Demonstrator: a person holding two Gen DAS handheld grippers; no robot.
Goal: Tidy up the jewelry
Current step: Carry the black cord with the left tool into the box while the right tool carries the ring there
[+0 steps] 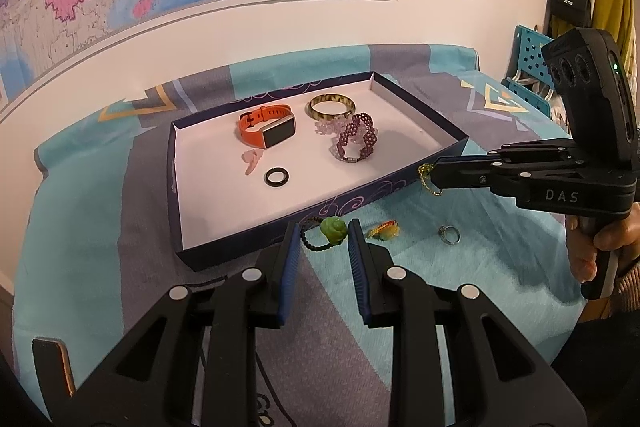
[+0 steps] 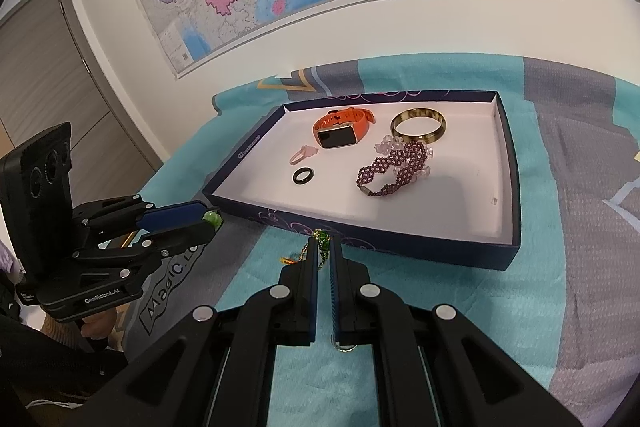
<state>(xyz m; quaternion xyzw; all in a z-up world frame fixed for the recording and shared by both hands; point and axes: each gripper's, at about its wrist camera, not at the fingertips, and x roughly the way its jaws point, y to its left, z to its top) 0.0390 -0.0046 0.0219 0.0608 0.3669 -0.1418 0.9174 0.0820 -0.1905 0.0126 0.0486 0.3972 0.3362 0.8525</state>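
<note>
navy tray (image 1: 420,175) with white floor sits on the teal-grey bedspread (image 1: 460,299); inside it are an orange watch (image 1: 267,127), a tortoiseshell bangle (image 1: 331,106), a purple beaded bracelet (image 1: 356,142), a black ring (image 1: 277,176) and a small pink piece (image 1: 252,159). left gripper (image 1: 324,231) stands open in front of the tray's near wall, straddling a green pendant on black cord (image 1: 333,229); an orange charm (image 1: 385,229) and a silver ring (image 1: 449,235) lie on the cloth just outside the tray. right gripper (image 2: 324,245) is pinched closed on a gold-green chain (image 2: 320,241), held close to the tray's near wall.
</note>
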